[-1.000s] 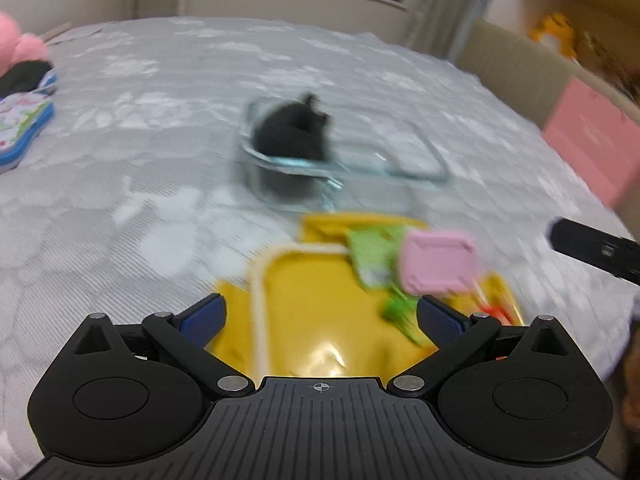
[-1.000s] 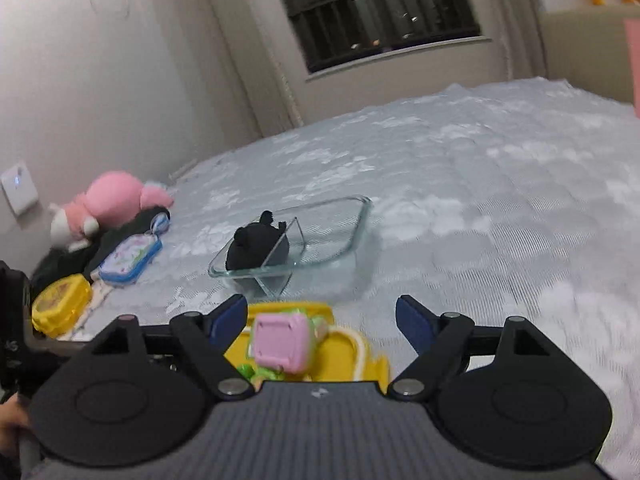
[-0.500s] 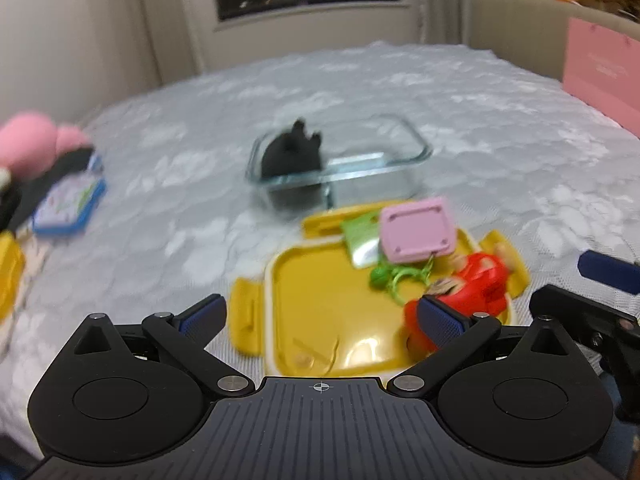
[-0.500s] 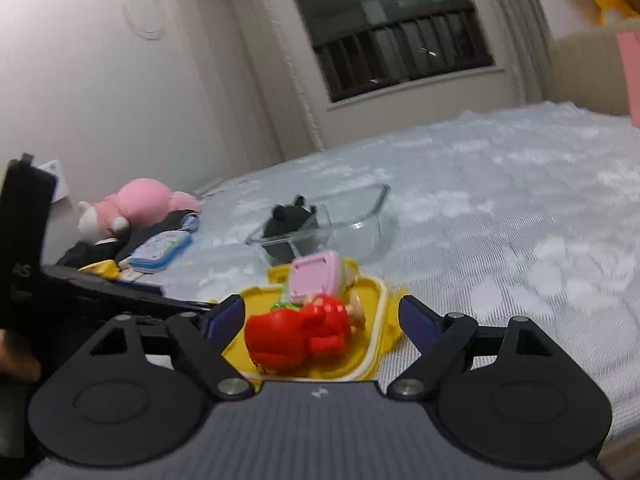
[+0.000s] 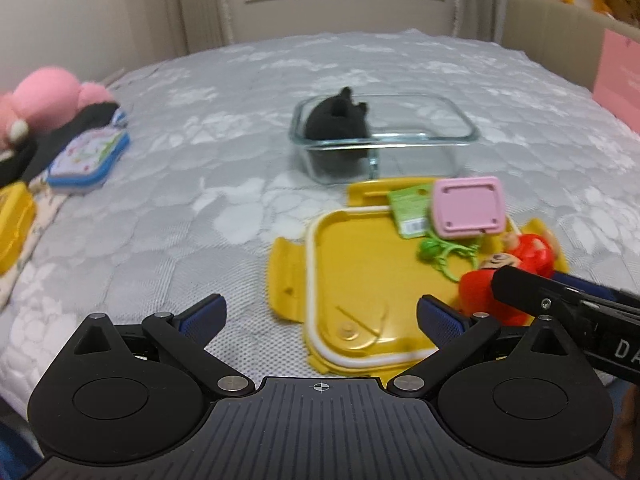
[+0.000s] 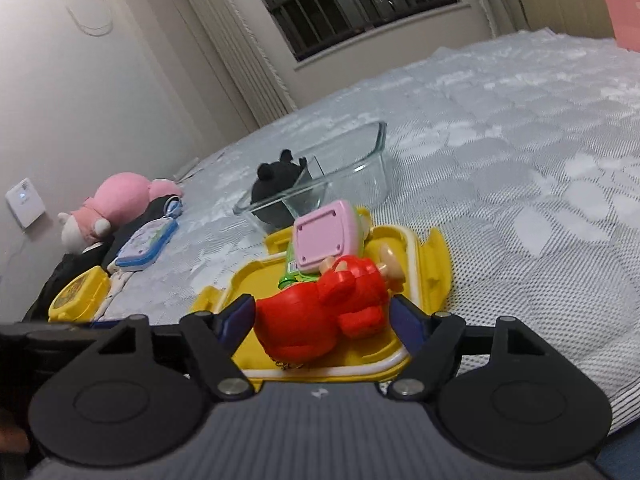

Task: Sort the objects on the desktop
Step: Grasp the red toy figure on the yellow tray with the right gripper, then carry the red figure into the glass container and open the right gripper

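A yellow lid (image 5: 360, 280) lies upside down on the grey quilted cover. On it rest a pink square case (image 5: 466, 206), a green packet (image 5: 408, 210), a green keyring (image 5: 432, 248) and a red toy figure (image 6: 320, 320). My right gripper (image 6: 324, 320) is low over the lid with the red figure between its closing jaws. The left pad is at the toy; a thin gap shows at the right pad. One of its fingers (image 5: 516, 286) crosses the figure in the left wrist view. My left gripper (image 5: 320, 312) stands open over the lid's near left corner, holding nothing.
Behind the lid stands a glass dish (image 5: 420, 136) with a black plush (image 5: 336, 120) in its left end. At the far left lie a pink plush (image 5: 48, 100), a blue-rimmed case (image 5: 88, 158) and a yellow box (image 5: 12, 224). A pink carton (image 5: 618, 76) stands right.
My right gripper has sunk toward the lid and now has the red figure between its jaws, which stand narrower. The left view has pulled back and swung, showing the whole lid.
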Demonstrator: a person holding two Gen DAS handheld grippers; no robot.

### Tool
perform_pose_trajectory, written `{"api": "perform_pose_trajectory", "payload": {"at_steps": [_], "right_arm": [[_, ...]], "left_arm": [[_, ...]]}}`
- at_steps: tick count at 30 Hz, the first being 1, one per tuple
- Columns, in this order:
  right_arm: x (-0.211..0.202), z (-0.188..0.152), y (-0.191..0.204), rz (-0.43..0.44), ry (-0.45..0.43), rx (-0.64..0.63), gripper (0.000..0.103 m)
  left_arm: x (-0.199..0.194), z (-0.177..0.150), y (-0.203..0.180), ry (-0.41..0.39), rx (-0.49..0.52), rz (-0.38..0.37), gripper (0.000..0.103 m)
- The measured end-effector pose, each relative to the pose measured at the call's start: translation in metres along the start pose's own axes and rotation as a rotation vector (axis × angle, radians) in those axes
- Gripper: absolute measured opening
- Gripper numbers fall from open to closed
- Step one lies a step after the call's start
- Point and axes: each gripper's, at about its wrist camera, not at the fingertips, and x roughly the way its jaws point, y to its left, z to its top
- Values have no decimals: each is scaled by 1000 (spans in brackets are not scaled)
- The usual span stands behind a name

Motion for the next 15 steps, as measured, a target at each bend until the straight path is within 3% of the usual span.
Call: {"api": "perform_pose_trajectory", "payload": {"at_steps": [4, 9, 15], "right_arm": [[8, -1, 9, -15, -5, -14, 78], [13, -1, 19, -33, -20, -60, 78], [22, 1, 18, 0, 20, -25, 76]], "left_arm": [[6, -1, 17, 19, -68, -25, 103], [10, -1, 25, 23, -83, -24, 103], [12, -3, 32, 26, -109, -40, 103]]}}
